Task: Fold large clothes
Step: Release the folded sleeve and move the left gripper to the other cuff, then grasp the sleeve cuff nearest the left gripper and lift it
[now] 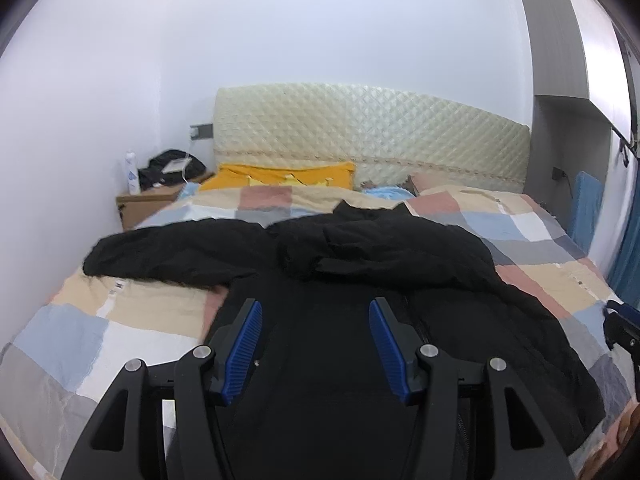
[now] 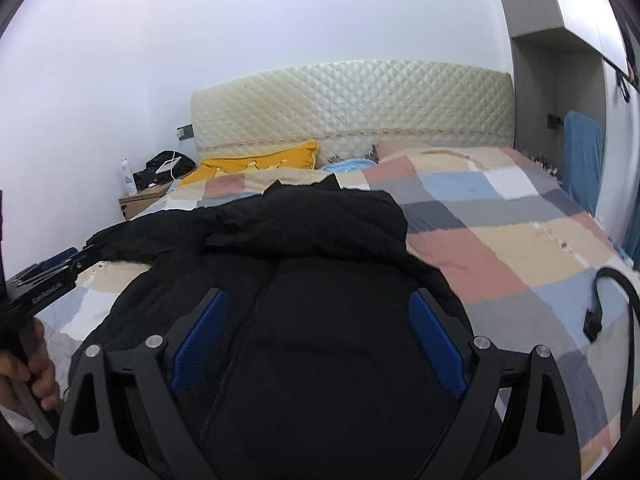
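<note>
The left tool [image 1: 316, 312] points forward and slightly downward, its blue-padded fingers [image 1: 245, 344] partly apart with nothing pinched between them. The right tool [image 2: 318, 300] takes the same slightly downward tilt, its jaws spread wide and empty. In the right wrist view the left tool shows at the left edge, its handle gripped by the person's left hand [image 2: 34, 364].

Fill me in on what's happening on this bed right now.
A person holding a two-finger gripper in each hand is folding a black jacket spread on a patchwork quilt. One sleeve still lies stretched out. The left gripper and right gripper both hover open above the jacket, gripping nothing.
</note>
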Available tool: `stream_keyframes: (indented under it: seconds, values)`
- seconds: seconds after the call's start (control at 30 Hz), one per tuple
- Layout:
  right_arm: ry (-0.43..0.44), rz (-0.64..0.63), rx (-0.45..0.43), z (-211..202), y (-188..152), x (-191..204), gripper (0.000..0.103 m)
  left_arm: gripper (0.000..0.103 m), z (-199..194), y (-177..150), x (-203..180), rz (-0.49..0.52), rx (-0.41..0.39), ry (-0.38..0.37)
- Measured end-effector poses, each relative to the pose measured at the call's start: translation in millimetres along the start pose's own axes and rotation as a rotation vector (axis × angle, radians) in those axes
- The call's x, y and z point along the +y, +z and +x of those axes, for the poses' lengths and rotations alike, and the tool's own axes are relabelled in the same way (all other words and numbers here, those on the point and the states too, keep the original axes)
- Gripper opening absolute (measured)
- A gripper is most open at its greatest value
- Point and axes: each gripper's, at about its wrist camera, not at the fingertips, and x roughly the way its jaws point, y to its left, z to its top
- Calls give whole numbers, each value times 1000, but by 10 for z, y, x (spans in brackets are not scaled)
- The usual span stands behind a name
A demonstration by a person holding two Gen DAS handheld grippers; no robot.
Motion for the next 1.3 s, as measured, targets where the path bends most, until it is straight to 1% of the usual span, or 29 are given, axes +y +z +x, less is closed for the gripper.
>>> stream_keyframes:
  seconds: [0.1,0.23,0.33,0.37,0.43,0.5,0.53,0.57,0.6,0.63,0.77,0.83,0.87,0.9,0.93,0.97,1.03,1.13,1.2,1.23,1.3]
  values:
    - [-18,18,-15,-36,-3,-48,92,56,49,-6,38,-8,14,13]
    - [-9,14,-29,-37,3,-37,92,56,21,4,81,-14,-5,33]
    - [-6,7,-32,-35,-9,-19,93,56,55,42,113,1,1,44]
    - [-8,-2,-39,-41,-11,-1,93,56,79,78,144,5,7,41]
    - [14,-1,-50,-45,-7,13,94,56,114,150,213,1,13,36]
    - [12,-3,-47,-37,-21,28,95,56,179,286,372,-26,23,3]
    - [4,-8,-42,-20,-29,31,95,56,216,348,484,-59,35,-32]
    - [-1,-8,-36,-1,-35,29,95,56,260,413,640,-103,54,-73]
    - [-5,-5,-31,15,-42,22,95,56,332,493,859,-144,77,-95]
    - [-10,1,-23,37,-51,11,95,56,392,542,1008,-156,91,-86]
    - [-27,7,-6,115,-53,10,95,56,712,677,1852,-199,127,19]
    - [-31,12,1,159,-54,24,95,56,937,681,2323,-255,153,67]
    - [-34,11,10,197,-51,43,95,56,1068,656,2573,-306,172,67]
    - [-37,7,16,225,-54,64,96,56,1198,618,2788,-357,188,46]
    - [-45,-1,27,264,-57,93,96,56,1387,550,3086,-436,213,21]
    - [-53,-10,37,299,-62,124,96,56,1514,495,3262,-481,231,23]
    - [-58,-25,55,363,-74,179,96,56,1904,286,3799,-625,283,44]
    - [-58,-33,79,471,-78,260,96,56,2266,-27,4358,-794,301,82]
    - [-55,-36,85,531,-63,312,96,56,2442,-189,4579,-859,305,110]
    - [-59,-38,86,549,-63,332,96,56,2535,-266,4692,-903,294,107]
    - [-73,-43,88,599,-51,359,96,56,2682,-340,4794,-934,267,91]
